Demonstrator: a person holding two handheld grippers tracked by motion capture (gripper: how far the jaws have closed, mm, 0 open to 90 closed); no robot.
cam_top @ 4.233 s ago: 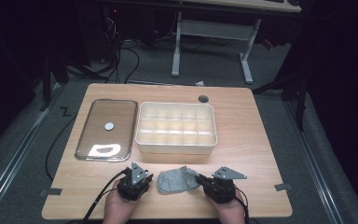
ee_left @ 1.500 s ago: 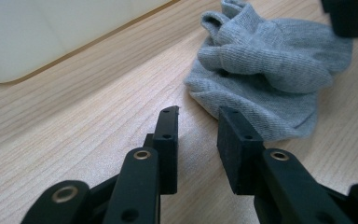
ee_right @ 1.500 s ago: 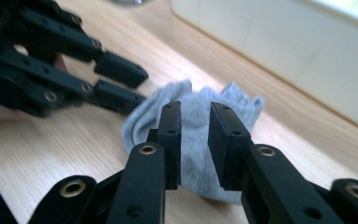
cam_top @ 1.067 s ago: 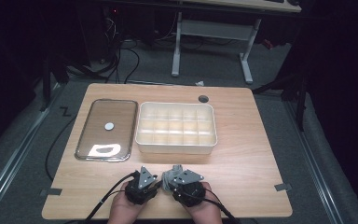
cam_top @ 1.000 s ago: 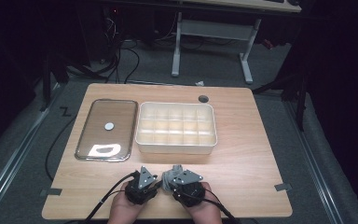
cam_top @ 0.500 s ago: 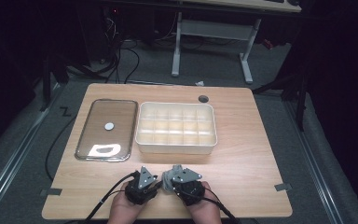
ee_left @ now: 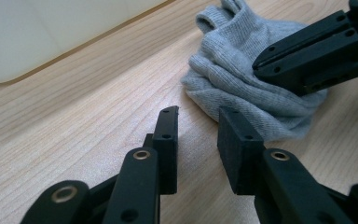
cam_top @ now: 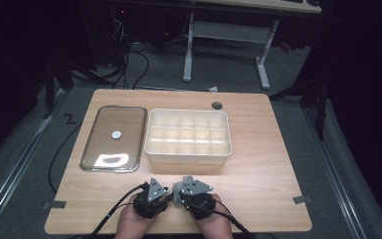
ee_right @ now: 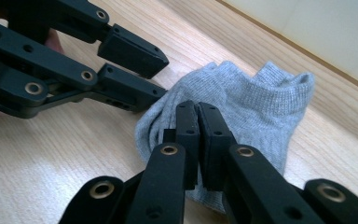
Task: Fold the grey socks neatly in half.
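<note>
A grey sock [ee_left: 242, 79] lies bunched on the wooden table near its front edge, a cuff opening showing at its far end [ee_right: 279, 88]. My right gripper [ee_right: 197, 109] is shut on a fold of the sock, its jaws lying across the top of the fabric [ee_left: 258, 67]. My left gripper [ee_left: 198, 116] is open, its fingertips just short of the sock's near edge with nothing between them. From the right gripper view, the left gripper [ee_right: 162, 74] comes in from the upper left and touches the sock's side. In the high view both grippers [cam_top: 165, 195] [cam_top: 180, 192] sit close together, covering the sock.
A white box with several compartments [cam_top: 188, 158] stands at mid-table, just beyond the grippers. A glass lid with a metal rim and a small knob [cam_top: 129, 129] lies to its left. A round cable hole [cam_top: 217, 105] is near the far edge. Bare wood extends to both sides.
Since the oldest frame the two grippers have come together from either side of the flat sock, which is now bunched. Over the last second nothing has visibly moved.
</note>
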